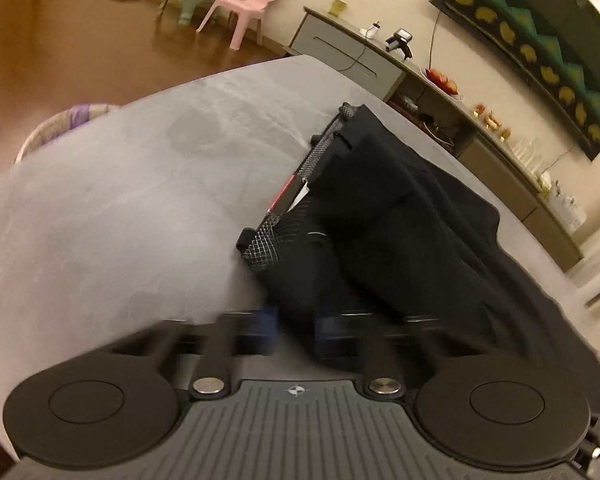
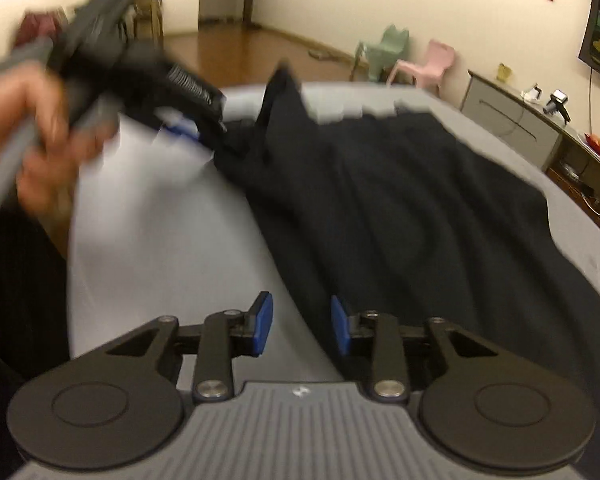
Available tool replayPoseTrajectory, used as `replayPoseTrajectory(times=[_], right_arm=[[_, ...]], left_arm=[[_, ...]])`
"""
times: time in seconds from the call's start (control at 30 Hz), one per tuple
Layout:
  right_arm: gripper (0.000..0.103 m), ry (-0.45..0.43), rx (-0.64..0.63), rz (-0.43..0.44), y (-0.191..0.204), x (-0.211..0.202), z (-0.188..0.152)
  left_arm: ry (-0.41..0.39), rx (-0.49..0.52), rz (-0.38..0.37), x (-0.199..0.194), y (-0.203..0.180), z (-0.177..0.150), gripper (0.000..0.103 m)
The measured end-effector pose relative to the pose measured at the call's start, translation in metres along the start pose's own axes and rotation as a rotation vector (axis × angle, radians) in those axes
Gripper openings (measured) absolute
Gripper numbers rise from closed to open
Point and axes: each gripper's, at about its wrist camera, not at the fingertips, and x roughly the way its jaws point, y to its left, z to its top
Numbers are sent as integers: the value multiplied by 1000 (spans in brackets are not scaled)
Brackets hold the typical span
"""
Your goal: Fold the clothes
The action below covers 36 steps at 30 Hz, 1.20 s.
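Right wrist view: black garment (image 2: 400, 208) rumpled across grey bench (image 2: 160, 240); right fingers (image 2: 302, 326) parted, empty; upper left, left fingers (image 2: 188, 128) pinch its edge.

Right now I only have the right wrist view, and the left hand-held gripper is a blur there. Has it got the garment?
Observer: Yes. In the left wrist view, the left hand-held gripper has black garment filling the gap between its blue pads.
Operator: Which part of the garment is that?
Observer: Near one end of a mesh-lined band, which carries a red label.
Operator: What lies beside that band?
Observer: Bare grey table on the label side.
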Motion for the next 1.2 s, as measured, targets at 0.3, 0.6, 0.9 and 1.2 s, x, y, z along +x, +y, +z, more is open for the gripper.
replayPoseTrajectory(times=[0.3, 0.6, 0.9, 1.2], right_arm=[[8, 11, 152, 73, -30, -4, -9], [45, -57, 262, 30, -63, -52, -27], [67, 2, 399, -281, -151, -128, -102], [71, -353, 1403, -343, -274, -252, -283]], left_arm=[[22, -295, 47, -11, 40, 7, 26], [-86, -176, -148, -32, 4, 16, 85], [32, -336, -194, 2, 44, 6, 1], [35, -374, -240, -5, 42, 5, 65]])
